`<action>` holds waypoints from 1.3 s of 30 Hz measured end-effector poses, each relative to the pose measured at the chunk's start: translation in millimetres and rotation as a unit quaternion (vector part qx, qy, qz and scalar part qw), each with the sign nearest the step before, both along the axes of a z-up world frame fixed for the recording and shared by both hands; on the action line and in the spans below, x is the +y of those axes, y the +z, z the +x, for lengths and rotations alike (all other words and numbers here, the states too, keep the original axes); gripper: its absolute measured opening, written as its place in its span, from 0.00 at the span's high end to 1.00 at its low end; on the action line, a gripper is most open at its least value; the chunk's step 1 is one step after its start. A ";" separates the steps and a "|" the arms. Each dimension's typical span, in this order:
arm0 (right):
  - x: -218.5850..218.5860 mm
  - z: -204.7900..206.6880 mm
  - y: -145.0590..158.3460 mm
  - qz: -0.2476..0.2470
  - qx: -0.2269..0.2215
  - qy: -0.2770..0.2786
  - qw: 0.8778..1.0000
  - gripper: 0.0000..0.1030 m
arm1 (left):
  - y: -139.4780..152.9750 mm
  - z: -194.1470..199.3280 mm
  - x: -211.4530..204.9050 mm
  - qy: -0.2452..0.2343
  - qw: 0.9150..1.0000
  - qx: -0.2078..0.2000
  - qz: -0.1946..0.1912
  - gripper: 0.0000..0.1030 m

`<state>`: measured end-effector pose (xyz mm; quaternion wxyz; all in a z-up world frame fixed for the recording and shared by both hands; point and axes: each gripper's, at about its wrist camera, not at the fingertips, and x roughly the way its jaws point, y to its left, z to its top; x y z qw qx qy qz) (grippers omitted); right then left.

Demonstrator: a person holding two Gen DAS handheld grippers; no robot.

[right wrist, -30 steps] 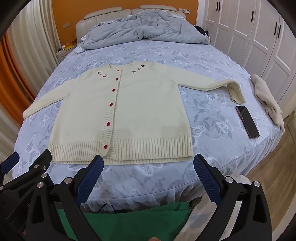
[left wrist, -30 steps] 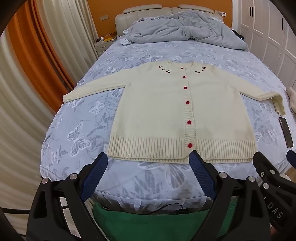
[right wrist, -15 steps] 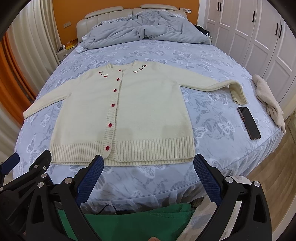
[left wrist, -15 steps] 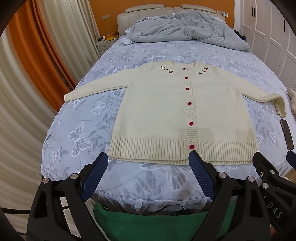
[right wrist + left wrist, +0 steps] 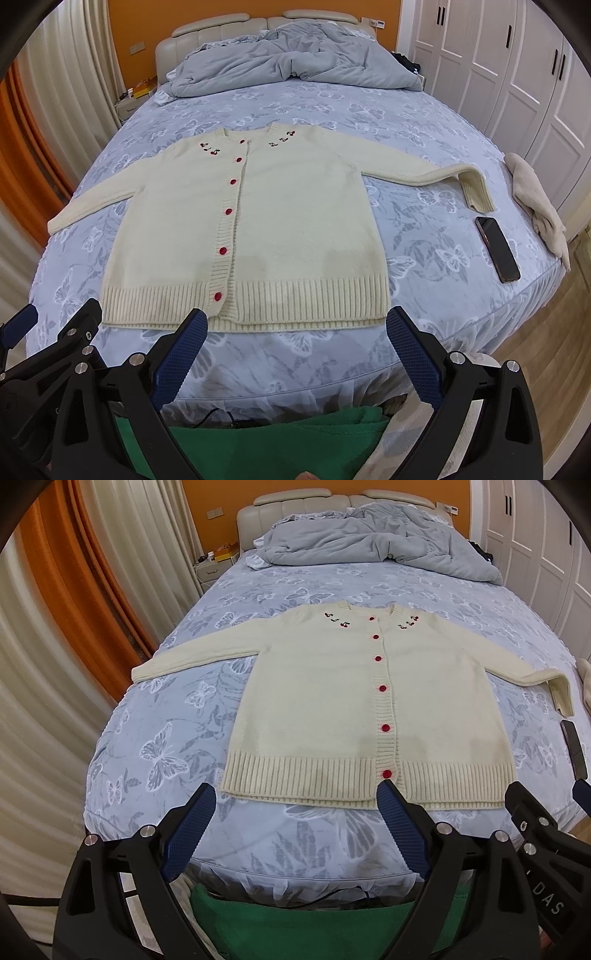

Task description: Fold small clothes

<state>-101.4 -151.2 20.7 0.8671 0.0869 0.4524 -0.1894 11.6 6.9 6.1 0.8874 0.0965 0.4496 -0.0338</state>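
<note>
A cream knit cardigan [image 5: 332, 709] [image 5: 280, 221] with red buttons and cherry embroidery lies flat, face up, on the bed, both sleeves spread out; the right cuff [image 5: 476, 192] is bent back. My left gripper [image 5: 295, 797] is open and empty, held over the bed's near edge just in front of the ribbed hem. My right gripper [image 5: 295, 321] is open and empty, also just short of the hem. Each gripper's black frame shows at the edge of the other's view.
The bed [image 5: 424, 229] has a blue butterfly sheet. A grey duvet [image 5: 288, 62] is piled at the headboard. A black phone [image 5: 496, 248] and a beige cloth [image 5: 535, 203] lie at the right edge. Curtains [image 5: 55, 627] hang left, white wardrobes [image 5: 517, 74] right.
Both grippers have moved slightly forward toward the cardigan's hem. The cardigan has not moved.
</note>
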 end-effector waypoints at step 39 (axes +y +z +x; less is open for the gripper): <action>1.3 2.1 0.4 0.005 0.004 -0.001 1.000 0.08 | -1.3 1.8 2.3 0.000 1.000 0.005 0.000 0.17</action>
